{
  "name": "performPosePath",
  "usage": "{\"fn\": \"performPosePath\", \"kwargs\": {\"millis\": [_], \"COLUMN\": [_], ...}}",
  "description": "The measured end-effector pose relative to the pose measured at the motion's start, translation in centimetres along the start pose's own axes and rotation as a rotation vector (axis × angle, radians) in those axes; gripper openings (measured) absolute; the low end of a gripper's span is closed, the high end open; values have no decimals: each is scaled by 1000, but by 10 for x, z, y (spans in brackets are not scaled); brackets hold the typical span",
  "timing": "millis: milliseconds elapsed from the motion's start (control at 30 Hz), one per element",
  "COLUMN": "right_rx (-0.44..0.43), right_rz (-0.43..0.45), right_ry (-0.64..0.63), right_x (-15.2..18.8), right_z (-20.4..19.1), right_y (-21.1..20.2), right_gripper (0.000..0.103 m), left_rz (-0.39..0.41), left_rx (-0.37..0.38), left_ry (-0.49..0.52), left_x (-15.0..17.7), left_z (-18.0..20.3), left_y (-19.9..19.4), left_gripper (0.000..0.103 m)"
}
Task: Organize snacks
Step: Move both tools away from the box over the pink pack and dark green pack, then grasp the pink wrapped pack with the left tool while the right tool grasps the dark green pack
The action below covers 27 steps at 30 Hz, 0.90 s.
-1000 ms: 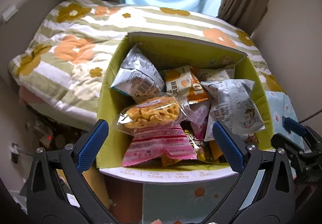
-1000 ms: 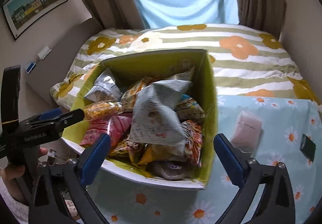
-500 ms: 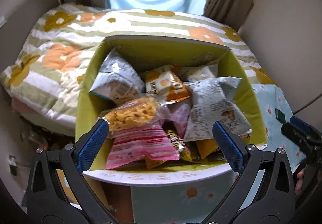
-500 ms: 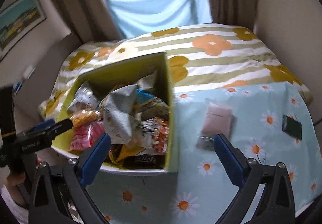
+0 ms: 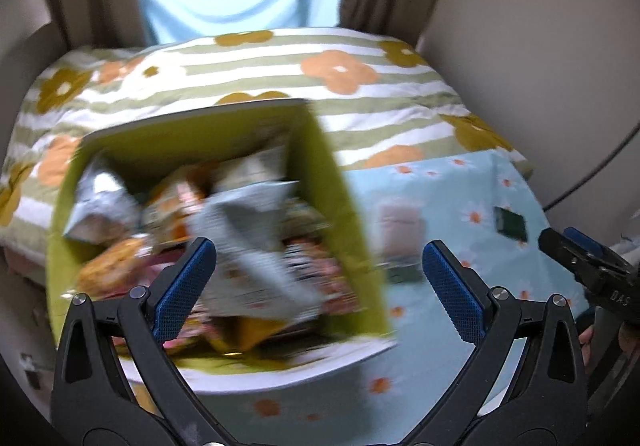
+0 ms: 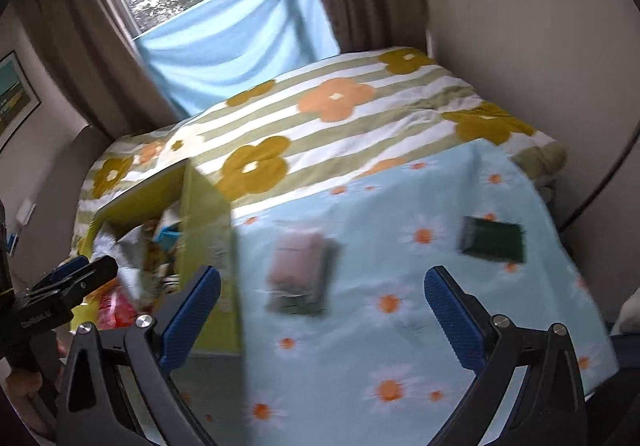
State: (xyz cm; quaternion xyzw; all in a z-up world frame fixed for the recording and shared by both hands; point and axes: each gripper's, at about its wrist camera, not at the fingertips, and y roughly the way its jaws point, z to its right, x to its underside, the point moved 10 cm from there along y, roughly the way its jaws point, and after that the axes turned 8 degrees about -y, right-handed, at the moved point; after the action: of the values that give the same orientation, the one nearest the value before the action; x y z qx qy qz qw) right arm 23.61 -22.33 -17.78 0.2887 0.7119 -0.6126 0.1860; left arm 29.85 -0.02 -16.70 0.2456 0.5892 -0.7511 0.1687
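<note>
Both views have swung rightward off the green cardboard box (image 5: pixel 352 205), crammed with crinkly foil packets, onto the daisy-print cloth; collection of loose snacks looks next. Ahead of the right tool (image 6: pixel 322 310), jaws apart and empty: a flat pink packet (image 6: pixel 298 270) and small dark square packet (image 6: pixel 492 238). Left tool (image 5: pixel 318 286) likewise spread, empty

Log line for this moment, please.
left gripper: open, empty | right gripper: open, empty, facing pink packet | green box: full | dark packet: on cloth
</note>
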Motion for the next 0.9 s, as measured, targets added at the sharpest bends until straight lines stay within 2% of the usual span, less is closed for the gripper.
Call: {"fn": "performPosePath", "kwargs": {"millis": [200,333,467,567,767,900], "right_rx": [66,70,47,14,50,85], "right_rz": [4,-10,-35,-92,-137,-151], "right_ry": [3,4,20,51,89,94], "right_x": [-4,-4,-2,5,23,31], "right_z": [68,108,135,148,167,173], "right_y": [-8,-3,14,34,66,83], "right_gripper": [102,102,102,102,102,102], "left_rz": [-30,-53,-90,-123,-227,-304], "left_rx": [-1,-20,-48,-69,-133,-147], "left_ry": [78,74,48,54,70,71], "left_x": [4,5,7,10,26,37], "left_z": [86,117,132,138,132,122], "left_y": [31,56,85,109,152,178], "left_gripper": [102,102,102,102,102,102]}}
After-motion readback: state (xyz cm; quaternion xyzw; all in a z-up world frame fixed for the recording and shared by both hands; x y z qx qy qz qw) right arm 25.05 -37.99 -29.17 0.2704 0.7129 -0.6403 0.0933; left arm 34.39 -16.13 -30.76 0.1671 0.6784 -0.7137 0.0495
